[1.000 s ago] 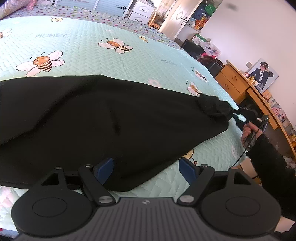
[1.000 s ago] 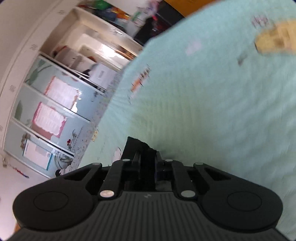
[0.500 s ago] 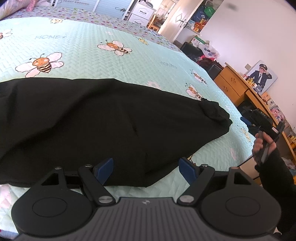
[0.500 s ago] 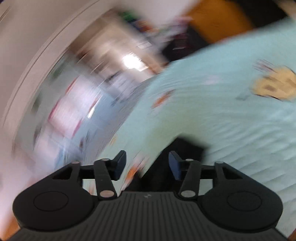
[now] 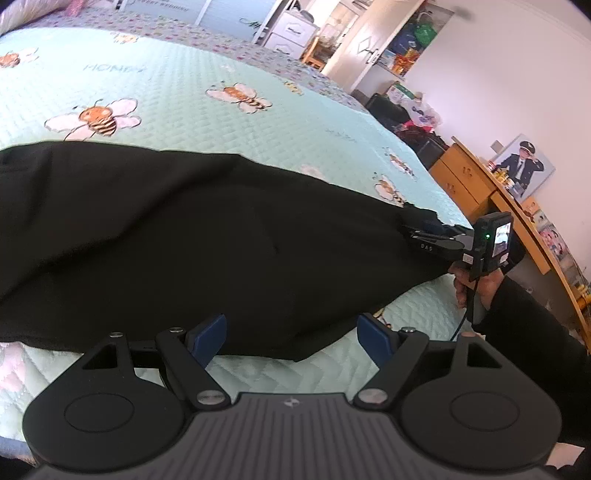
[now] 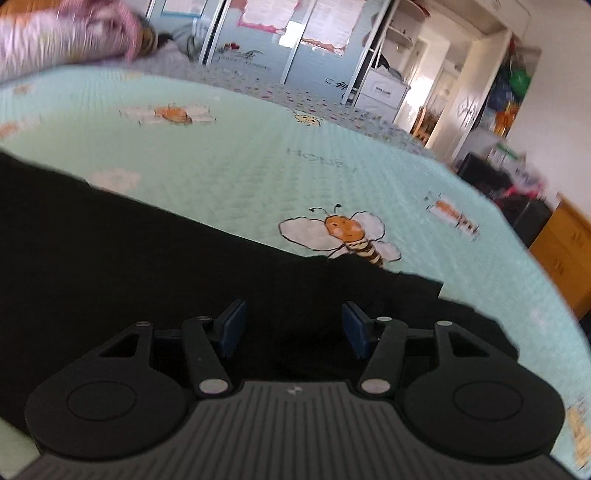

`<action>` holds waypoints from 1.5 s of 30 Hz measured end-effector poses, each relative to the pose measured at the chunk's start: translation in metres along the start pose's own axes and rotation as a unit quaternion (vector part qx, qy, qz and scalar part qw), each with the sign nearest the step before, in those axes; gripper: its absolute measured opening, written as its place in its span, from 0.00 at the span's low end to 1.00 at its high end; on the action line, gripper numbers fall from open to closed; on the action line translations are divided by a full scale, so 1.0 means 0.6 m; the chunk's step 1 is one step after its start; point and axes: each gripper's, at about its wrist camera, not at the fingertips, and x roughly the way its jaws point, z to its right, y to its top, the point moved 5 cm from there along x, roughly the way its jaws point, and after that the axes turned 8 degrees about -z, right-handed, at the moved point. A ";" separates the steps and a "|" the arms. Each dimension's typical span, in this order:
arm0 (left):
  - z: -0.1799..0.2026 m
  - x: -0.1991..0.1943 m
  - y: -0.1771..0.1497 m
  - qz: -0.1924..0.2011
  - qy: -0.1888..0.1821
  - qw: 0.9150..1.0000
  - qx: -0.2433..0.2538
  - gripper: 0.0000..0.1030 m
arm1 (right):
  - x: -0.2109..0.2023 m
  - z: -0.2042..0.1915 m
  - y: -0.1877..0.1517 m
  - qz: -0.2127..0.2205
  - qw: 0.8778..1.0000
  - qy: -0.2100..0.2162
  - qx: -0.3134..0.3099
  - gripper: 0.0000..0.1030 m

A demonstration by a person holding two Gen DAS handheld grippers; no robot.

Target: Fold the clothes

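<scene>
A black garment [image 5: 184, 240] lies spread flat across the bee-print bed cover [image 5: 184, 92]. My left gripper [image 5: 290, 332] hovers open over the garment's near edge, with nothing pinched between its blue pads. In the left wrist view my right gripper [image 5: 415, 232], held by a hand [image 5: 467, 284] in a black sleeve, points at the garment's right end. In the right wrist view the right gripper [image 6: 293, 326] is low over that end of the garment [image 6: 110, 277]. Its jaws are closing, with black cloth under the gap and the pads clear of it.
A wooden desk [image 5: 480, 184] with a framed portrait [image 5: 521, 166] stands beyond the bed's right side. White drawers [image 5: 291, 29] and an open wardrobe are at the far end. Pink bedding [image 6: 55, 40] lies at the bed's far left. Dark bags [image 5: 391, 110] sit on the floor.
The right gripper let go of the garment's stretched end, which dropped flat. The gripper swung away, rolled upright and came back over that end with its jaws apart. The left gripper stayed put.
</scene>
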 end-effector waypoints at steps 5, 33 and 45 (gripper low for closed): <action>0.003 0.012 0.002 -0.008 -0.008 1.000 0.005 0.78 | -0.031 0.068 -0.014 0.023 0.996 0.009 0.086 0.20; 0.004 0.025 0.004 -0.025 -0.005 1.000 0.008 0.78 | -0.003 0.390 -0.215 0.109 0.766 0.191 0.604 0.65; 0.009 0.038 0.009 -0.035 0.000 0.999 0.011 0.78 | 0.030 0.403 -0.086 0.035 0.935 0.167 0.312 0.72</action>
